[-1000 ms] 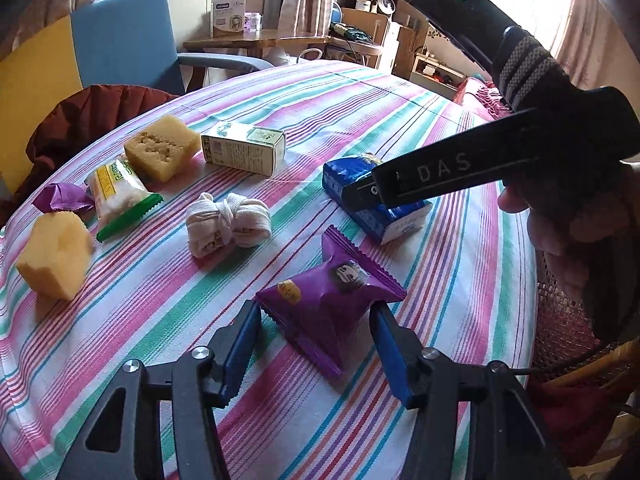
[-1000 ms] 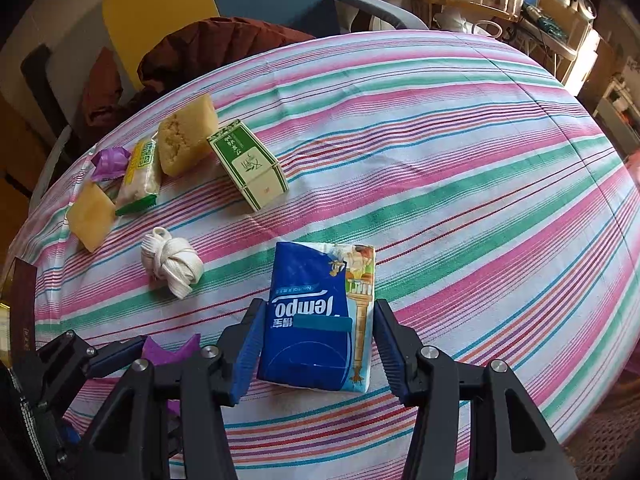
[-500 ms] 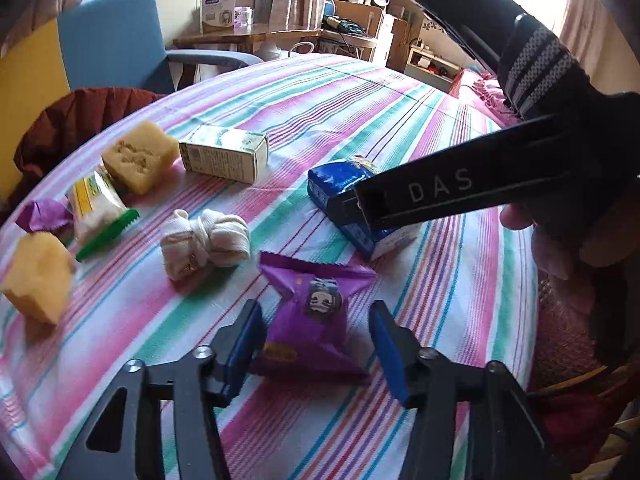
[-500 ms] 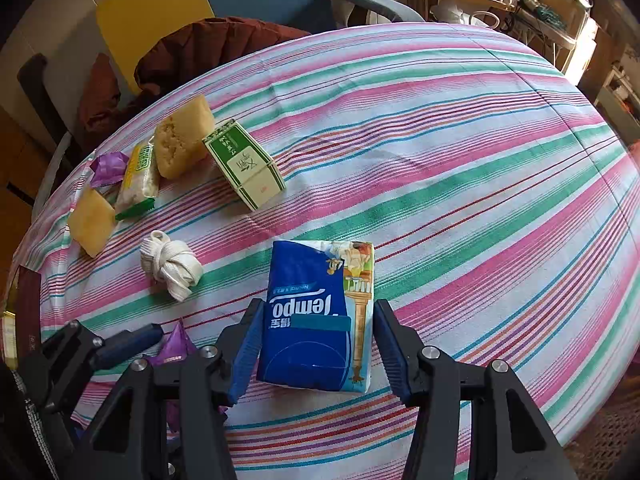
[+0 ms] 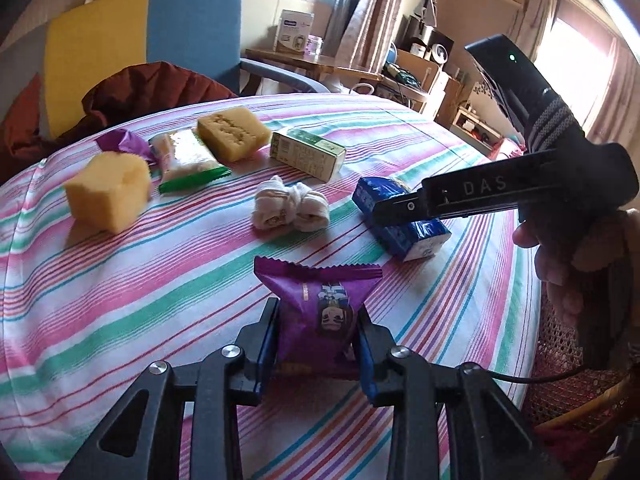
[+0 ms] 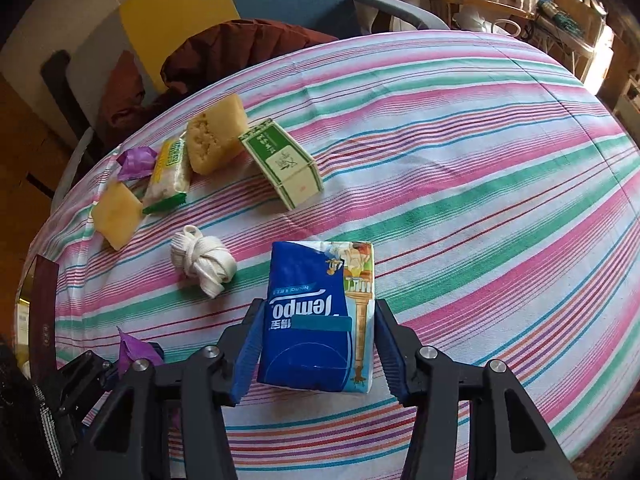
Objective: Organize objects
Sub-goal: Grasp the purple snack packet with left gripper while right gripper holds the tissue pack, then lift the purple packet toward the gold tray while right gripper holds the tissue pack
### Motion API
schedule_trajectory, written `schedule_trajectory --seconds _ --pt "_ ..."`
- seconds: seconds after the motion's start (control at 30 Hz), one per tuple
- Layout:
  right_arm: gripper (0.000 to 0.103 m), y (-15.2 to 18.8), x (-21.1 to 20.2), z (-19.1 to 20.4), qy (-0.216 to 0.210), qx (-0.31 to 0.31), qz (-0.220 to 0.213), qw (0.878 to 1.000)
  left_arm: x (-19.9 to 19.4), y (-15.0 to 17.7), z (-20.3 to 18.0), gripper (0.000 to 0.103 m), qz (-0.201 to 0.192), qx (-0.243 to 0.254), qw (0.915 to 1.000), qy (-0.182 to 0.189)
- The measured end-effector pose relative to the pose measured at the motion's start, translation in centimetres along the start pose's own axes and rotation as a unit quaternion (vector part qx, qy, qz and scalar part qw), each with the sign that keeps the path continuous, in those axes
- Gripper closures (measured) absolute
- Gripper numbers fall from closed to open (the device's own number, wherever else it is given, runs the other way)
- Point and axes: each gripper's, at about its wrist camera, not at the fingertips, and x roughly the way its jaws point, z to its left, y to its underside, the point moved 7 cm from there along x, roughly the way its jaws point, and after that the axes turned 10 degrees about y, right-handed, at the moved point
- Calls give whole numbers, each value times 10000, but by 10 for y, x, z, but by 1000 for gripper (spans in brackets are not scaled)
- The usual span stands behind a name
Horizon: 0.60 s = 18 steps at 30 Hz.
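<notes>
Left gripper (image 5: 316,344) is clamped on the crinkly purple foil snack packet (image 5: 320,312), standing upright near the striped tabletop's (image 5: 120,300) near edge, serrated seam on top, cartoon face outward; its print is too small to read. Right gripper (image 6: 316,352): jaws closing, hugging the blue plastic-wrapped tissue pack (image 6: 320,312), long axis running away from the camera, "Tempo" reading upside down. Whether those pads actually press, I cannot tell. The pack's lower end is hidden behind the fingers.
</notes>
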Motion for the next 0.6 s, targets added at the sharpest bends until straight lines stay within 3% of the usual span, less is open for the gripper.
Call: schedule_trajectory --seconds 0.6 --pt "50 14 -8 62 -1063 -676 -159 9919 -85 51 24 69 -696 -874 9934 -244"
